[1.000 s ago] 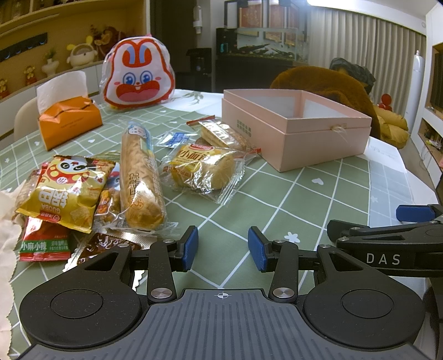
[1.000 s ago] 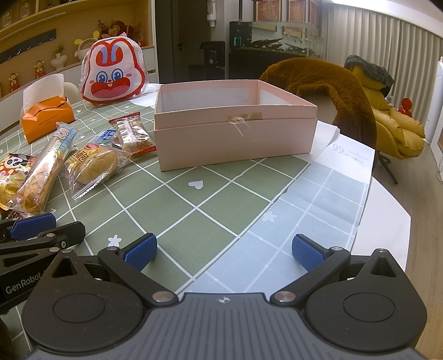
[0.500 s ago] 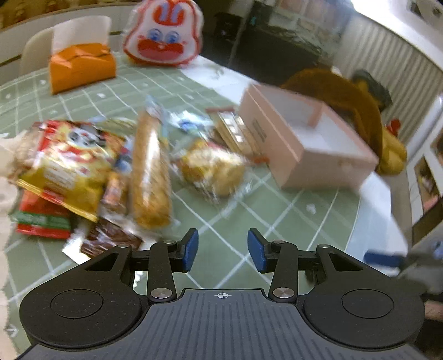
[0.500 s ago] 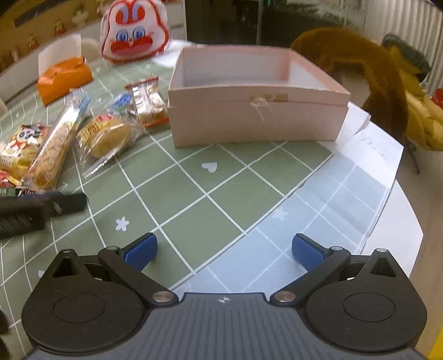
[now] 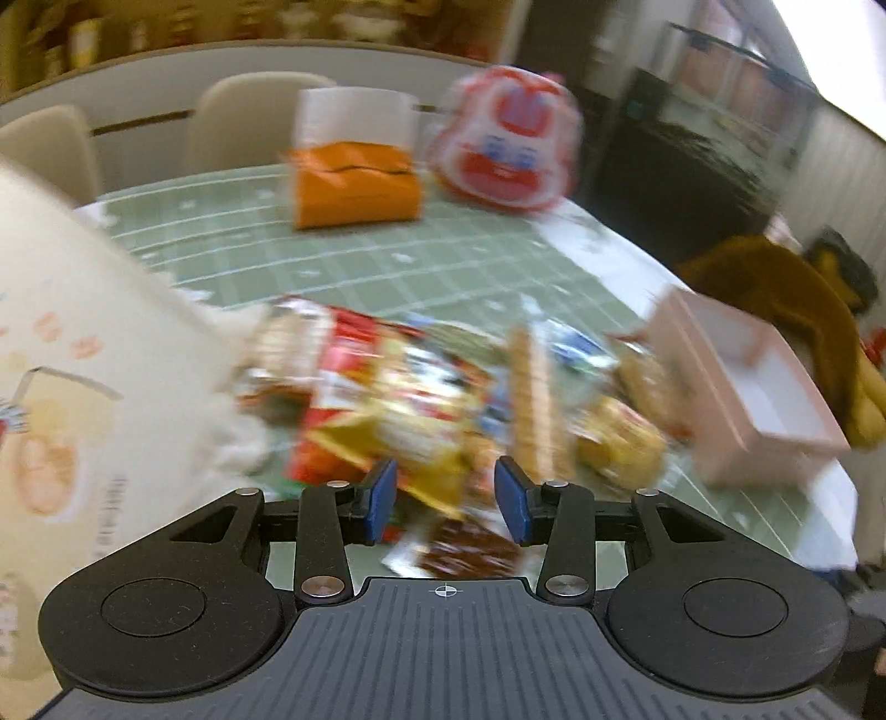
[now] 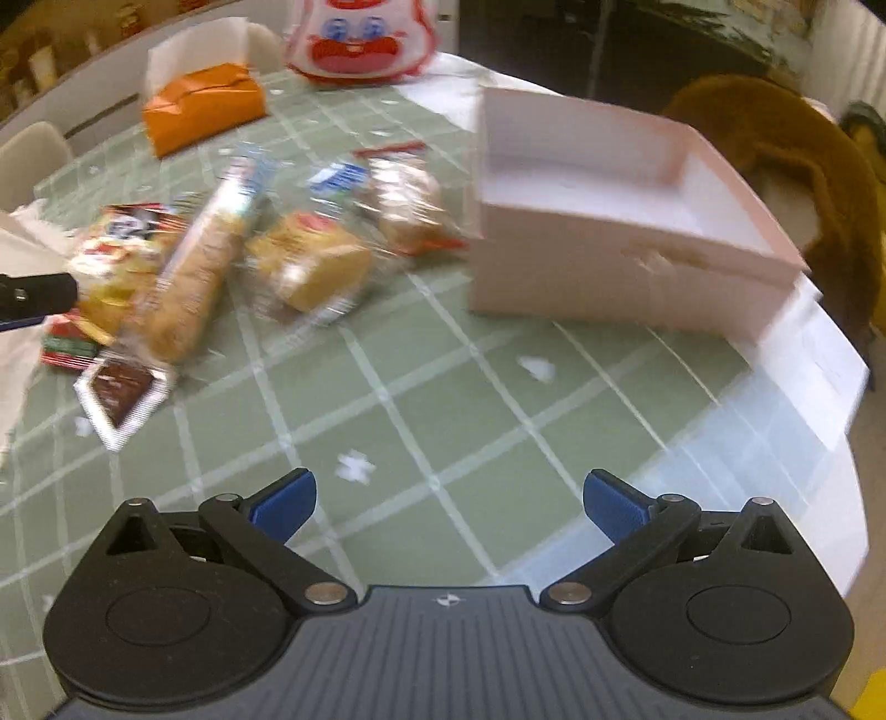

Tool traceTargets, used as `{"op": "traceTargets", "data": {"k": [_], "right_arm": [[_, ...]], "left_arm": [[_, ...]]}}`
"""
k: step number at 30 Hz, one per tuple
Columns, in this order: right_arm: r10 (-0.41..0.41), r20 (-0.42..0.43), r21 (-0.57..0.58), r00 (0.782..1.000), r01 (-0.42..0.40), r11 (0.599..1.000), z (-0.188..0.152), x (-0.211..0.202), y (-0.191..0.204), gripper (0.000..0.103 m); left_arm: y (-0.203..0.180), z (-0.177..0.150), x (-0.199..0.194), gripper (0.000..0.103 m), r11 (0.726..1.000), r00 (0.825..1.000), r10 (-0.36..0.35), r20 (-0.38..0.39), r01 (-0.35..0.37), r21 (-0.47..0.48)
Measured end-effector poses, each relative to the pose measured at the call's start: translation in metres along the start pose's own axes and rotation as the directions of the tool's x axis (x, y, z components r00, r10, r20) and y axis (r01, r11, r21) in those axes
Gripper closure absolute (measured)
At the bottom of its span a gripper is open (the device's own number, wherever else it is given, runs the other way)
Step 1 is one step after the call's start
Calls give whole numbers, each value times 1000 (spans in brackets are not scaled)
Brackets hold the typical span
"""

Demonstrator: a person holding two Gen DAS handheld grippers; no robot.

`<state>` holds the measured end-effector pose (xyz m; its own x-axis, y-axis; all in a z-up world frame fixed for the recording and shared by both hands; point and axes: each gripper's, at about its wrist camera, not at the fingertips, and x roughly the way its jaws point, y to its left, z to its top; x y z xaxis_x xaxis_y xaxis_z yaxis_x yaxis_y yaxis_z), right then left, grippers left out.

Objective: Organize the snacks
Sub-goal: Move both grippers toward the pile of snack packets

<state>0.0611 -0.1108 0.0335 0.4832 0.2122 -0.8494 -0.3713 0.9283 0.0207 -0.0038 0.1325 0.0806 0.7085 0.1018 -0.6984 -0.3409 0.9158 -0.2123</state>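
Several wrapped snacks lie in a loose pile on the green checked tablecloth point(image 6: 443, 399): a yellow and red chip bag point(image 5: 398, 421), a long biscuit pack point(image 5: 529, 404), a wrapped bun point(image 6: 310, 266), a brown sachet point(image 6: 119, 390). An open, empty pink box point(image 6: 626, 221) stands to their right; it also shows in the left wrist view point(image 5: 758, 387). My left gripper point(image 5: 446, 501) hovers above the chip bag, open a little and empty. My right gripper point(image 6: 448, 501) is wide open and empty over bare cloth, short of the box. Both views are motion-blurred.
An orange tissue box point(image 6: 202, 108) and a red and white rabbit bag point(image 6: 360, 39) stand at the table's far side. A cream printed bag point(image 5: 72, 387) fills the left of the left wrist view. A brown plush chair point(image 6: 775, 127) stands behind the box.
Both grippers have risen and tilted down. The left one has swung left, over the snack pile. The right one has moved forward toward the snacks and box. Jaw openings are unchanged.
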Motion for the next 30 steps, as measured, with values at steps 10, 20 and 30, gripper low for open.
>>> {"op": "traceTargets", "data": {"k": [10, 20, 30], "right_arm": [[131, -12, -6, 991, -131, 991, 18, -4, 22, 0], [78, -26, -3, 997, -78, 997, 10, -1, -3, 0], [129, -1, 20, 992, -128, 992, 12, -3, 4, 0]], "left_arm": [[39, 17, 14, 59, 988, 998, 15, 65, -5, -152], [-8, 20, 70, 45, 990, 987, -136, -88, 138, 22], [-26, 3, 62, 46, 946, 923, -304, -238, 322, 40]]}}
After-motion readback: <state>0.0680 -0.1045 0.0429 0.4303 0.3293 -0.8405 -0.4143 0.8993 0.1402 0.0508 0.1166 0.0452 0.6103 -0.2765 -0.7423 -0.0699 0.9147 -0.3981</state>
